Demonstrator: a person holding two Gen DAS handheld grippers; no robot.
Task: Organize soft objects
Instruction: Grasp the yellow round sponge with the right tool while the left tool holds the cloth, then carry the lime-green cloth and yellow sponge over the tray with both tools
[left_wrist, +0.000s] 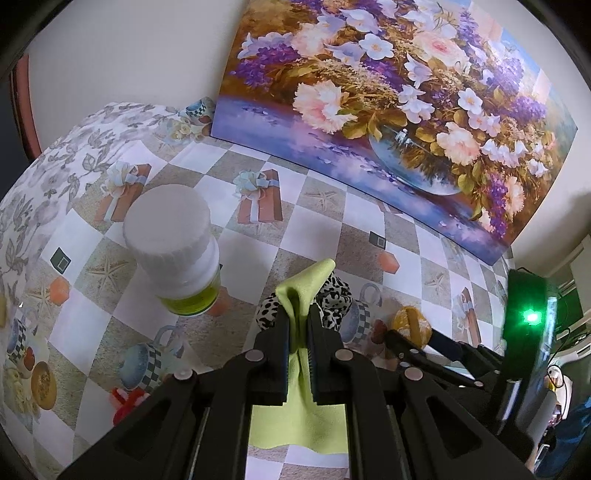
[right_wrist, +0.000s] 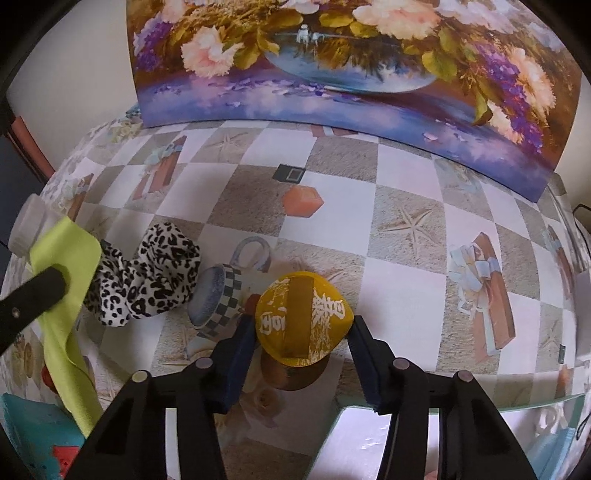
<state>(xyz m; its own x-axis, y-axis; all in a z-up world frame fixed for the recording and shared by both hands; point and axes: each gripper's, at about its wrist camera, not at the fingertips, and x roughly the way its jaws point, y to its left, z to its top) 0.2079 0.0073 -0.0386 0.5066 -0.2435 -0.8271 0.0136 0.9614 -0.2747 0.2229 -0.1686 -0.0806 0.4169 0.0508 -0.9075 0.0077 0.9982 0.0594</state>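
Table: my two cameras look down on a checkered cloth (right_wrist: 406, 162) printed with starfish, gift boxes and cups; a flower painting (left_wrist: 388, 92) leans on the wall behind it.
Left gripper (left_wrist: 298, 321): I see its jaws nearly shut, pinching a lime cloth (left_wrist: 301, 417) that sticks up past the tips and hangs down below them.
Scrunchie (right_wrist: 147, 280): black-and-white spotted, it lies on the table just behind the lime cloth, touching it in the right view.
Right gripper (right_wrist: 303, 332): I see its jaws about half open, one on each side of a yellow pouch (right_wrist: 301, 317) with white print; the pads sit right at its edges, but I cannot tell whether they press on it.
Pouch: it is near the front edge of the table, just right of the scrunchie.
Left view only: a white-capped jar (left_wrist: 177, 251) with a green base stands left of the gripper; something red (left_wrist: 123, 402) lies lower left; a green light glows on the right gripper's body.
Right view only: I see the pouch whole, the left finger (right_wrist: 37, 291) from the side against the cloth, and a teal thing (right_wrist: 33, 424) at lower left.
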